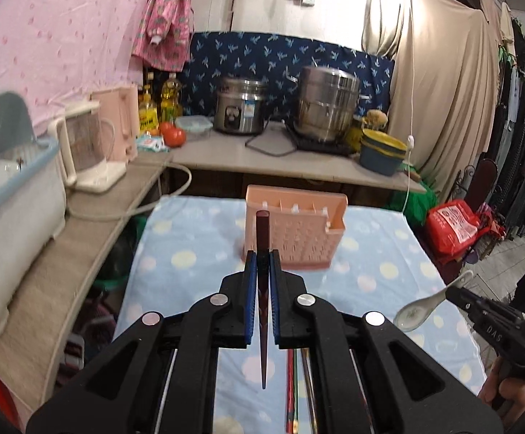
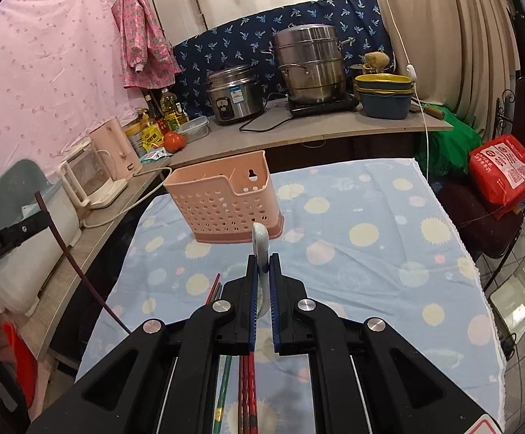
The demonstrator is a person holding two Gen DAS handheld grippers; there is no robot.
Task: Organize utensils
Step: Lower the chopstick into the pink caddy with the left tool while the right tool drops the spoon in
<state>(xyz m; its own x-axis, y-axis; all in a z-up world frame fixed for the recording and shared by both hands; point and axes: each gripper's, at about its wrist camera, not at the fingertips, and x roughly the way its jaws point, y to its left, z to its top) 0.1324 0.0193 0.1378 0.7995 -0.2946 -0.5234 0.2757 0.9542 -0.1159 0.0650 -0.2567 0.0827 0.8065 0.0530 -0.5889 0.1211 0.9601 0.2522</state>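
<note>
A dark red wooden chopstick [image 1: 262, 253] was clamped in the left gripper [image 1: 262, 256], a white ceramic spoon [image 2: 261, 249] in the right gripper [image 2: 263, 260], above the perforated pink plastic utensil basket [image 2: 222, 199].

Rice cooker [image 2: 230, 97], steel steamer pot [image 2: 309, 68], kettle [image 2: 115, 150], tomato [image 2: 173, 141]

Dark red chopstick [image 1: 262, 289] clamped upright between left gripper [image 1: 262, 264] pads, square butt up, tapered tip down.
White ceramic spoon [image 2: 261, 246] pinched in right gripper [image 2: 262, 266], handle end forward, bowl back between pads.
Pink perforated utensil holder [image 2: 222, 200] upright on dotted blue cloth, divided inside.
Red, green, dark chopsticks [image 2: 248, 394] flat on cloth, roughly parallel.
</note>
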